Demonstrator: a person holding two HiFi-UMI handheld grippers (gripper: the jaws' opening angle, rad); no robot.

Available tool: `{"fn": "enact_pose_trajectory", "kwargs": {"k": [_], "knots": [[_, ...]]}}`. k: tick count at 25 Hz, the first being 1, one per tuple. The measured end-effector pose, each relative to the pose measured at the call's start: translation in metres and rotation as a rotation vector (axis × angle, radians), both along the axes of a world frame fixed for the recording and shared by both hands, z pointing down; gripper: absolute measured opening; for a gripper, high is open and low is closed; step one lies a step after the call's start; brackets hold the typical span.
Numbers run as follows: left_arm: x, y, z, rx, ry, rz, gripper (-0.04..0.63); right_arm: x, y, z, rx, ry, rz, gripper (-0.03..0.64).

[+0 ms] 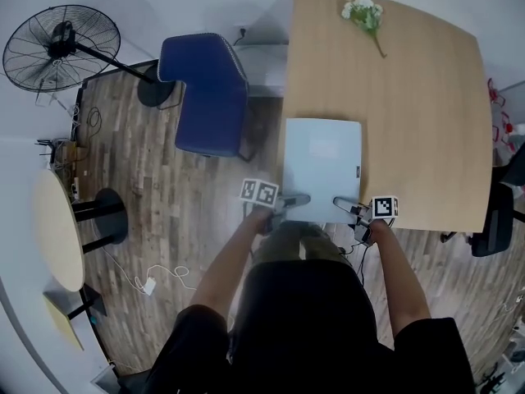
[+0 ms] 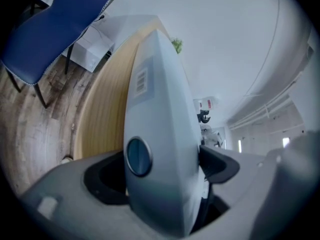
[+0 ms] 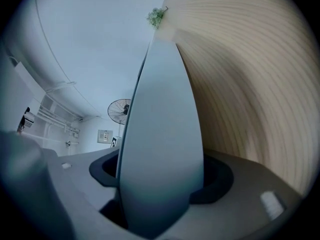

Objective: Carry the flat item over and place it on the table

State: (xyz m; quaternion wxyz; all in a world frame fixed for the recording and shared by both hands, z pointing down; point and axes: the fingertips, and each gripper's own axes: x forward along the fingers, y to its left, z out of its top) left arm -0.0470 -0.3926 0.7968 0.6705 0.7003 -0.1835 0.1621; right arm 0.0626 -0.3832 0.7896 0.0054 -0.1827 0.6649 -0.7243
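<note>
Head view, left to right: black fan (image 1: 59, 48) and round side table (image 1: 57, 228) at the far left, blue chair (image 1: 205, 93) next, then left gripper (image 1: 297, 199) at the near left corner of the pale flat item (image 1: 322, 167), jaws spread with that edge between them, dark gaps beside it, not pinched. Flat item lying face-up on the wooden table (image 1: 418, 113), near edge at the table's front rim, flower sprig (image 1: 363, 12) well beyond it. At the near right corner, right gripper (image 1: 344, 203), likewise spread around the edge, no squeeze.
</note>
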Motion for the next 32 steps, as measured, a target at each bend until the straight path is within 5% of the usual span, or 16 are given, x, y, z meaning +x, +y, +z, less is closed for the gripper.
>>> {"fn": "enact_pose_trajectory", "kwargs": {"k": [7, 13, 25, 32], "knots": [[0.003, 0.0, 0.003, -0.013, -0.081, -0.027, 0.446, 0.012, -0.006, 0.006, 0.052, 0.17, 0.017, 0.406], [-0.007, -0.004, 0.007, 0.115, -0.311, -0.015, 0.469, 0.015, -0.005, 0.008, 0.097, 0.275, -0.047, 0.417], [-0.012, 0.004, 0.008, 0.089, -0.349, -0.085, 0.479, 0.028, 0.024, 0.009, 0.065, 0.349, -0.154, 0.423], [-0.01, 0.012, 0.007, 0.101, -0.345, -0.148, 0.472, 0.044, 0.03, 0.012, 0.07, 0.338, -0.095, 0.357]]}}
